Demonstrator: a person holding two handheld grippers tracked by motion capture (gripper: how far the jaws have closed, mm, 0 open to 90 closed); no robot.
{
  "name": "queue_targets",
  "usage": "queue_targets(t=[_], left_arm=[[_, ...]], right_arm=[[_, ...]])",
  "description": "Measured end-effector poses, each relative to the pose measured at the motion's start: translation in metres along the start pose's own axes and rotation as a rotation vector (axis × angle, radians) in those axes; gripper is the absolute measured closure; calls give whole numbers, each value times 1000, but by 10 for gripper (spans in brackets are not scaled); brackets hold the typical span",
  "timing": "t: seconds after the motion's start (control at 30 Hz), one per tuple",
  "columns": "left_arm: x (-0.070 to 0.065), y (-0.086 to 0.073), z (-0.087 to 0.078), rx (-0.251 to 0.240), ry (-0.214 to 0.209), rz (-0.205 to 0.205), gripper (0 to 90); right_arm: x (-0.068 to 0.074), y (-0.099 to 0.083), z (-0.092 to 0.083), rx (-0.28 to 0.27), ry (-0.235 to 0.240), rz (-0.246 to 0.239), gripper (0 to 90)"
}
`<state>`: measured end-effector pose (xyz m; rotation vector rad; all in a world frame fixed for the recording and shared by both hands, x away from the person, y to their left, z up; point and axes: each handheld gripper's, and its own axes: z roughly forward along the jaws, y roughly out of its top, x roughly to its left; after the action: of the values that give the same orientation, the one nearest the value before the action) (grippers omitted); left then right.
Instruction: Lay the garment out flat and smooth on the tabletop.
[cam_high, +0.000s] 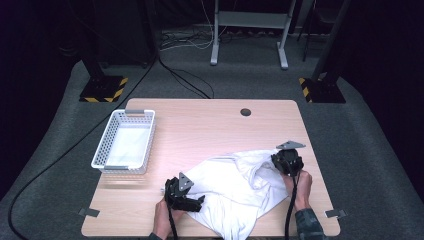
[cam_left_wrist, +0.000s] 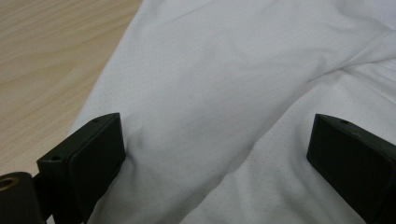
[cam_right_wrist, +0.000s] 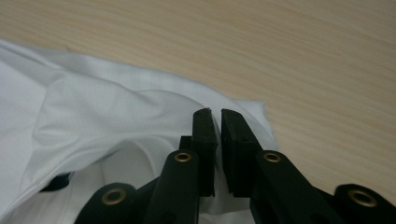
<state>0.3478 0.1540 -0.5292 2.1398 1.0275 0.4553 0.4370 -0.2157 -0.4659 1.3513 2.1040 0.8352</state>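
Right gripper view looks along the right claw, whose jaws stand nearly together with a thin fold of the white shirt pinched between them, right at the cloth's edge where it meets the bare wooden surface. Left gripper view looks along the left claw, jaws wide apart and gripping nothing, with smooth shirt fabric lying flat beneath and between them.

In the high view the shirt lies rumpled toward the 5 o'clock part of the surface, the right claw at its 2 o'clock corner and the left claw at its 9 o'clock edge. The white basket, at 9 o'clock on the surface, holds no shirt.

My reading: the work is at an early stage. One corner is secured; the other side awaits a grip, and spreading or folding is still to come.

The gripper views settle how the jaws stand; the high view gives the shirt's whole outline and the basket.
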Motion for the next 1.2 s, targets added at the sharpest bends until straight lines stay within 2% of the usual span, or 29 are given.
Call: queue_targets(t=[0.07, 0.13, 0.17, 0.2, 0.27, 0.37, 0.4, 0.47, 0.53, 0.6, 0.67, 0.77, 1.0, 1.13, 1.2], left_arm=[[0, 0, 0, -1, 0, 0, 40], [0, 0, 0, -1, 1, 0, 40], [0, 0, 0, -1, 1, 1, 40], [0, 0, 0, -1, 1, 0, 40], [0, 0, 0, 0, 1, 1, 40], [0, 0, 0, -1, 2, 1, 40], [0, 0, 0, -1, 1, 1, 40], [0, 0, 0, -1, 1, 1, 40], [0, 0, 0, 0, 1, 1, 40], [0, 0, 0, 0, 1, 1, 40], [0, 0, 0, 0, 1, 1, 40], [0, 0, 0, 0, 1, 1, 40], [0, 0, 0, 0, 1, 2, 40], [0, 0, 0, -1, 2, 1, 40], [0, 0, 0, -1, 2, 1, 40]], right_arm=[[-5, 6, 1, 9, 4, 21, 779], [-4, 7, 0, 15, 15, 24, 679], [-3, 5, -2, 14, 26, 30, 640], [-1, 2, -5, 7, 58, 31, 618], [6, -7, -9, 4, 87, 11, 514], [18, -17, -7, 50, 94, -26, 408], [21, -19, -3, 69, 80, -31, 397], [23, -23, 7, 111, 40, -47, 463], [20, -24, 16, 134, 37, -38, 632], [15, -23, 21, 117, 19, -41, 800], [8, -17, 27, 126, 24, -15, 841], [-1, -4, 35, 126, 7, 4, 845], [-16, 26, 43, 86, -73, 39, 824], [-18, 33, 39, 84, -84, 48, 652], [-18, 30, 30, 61, -62, 73, 591]])
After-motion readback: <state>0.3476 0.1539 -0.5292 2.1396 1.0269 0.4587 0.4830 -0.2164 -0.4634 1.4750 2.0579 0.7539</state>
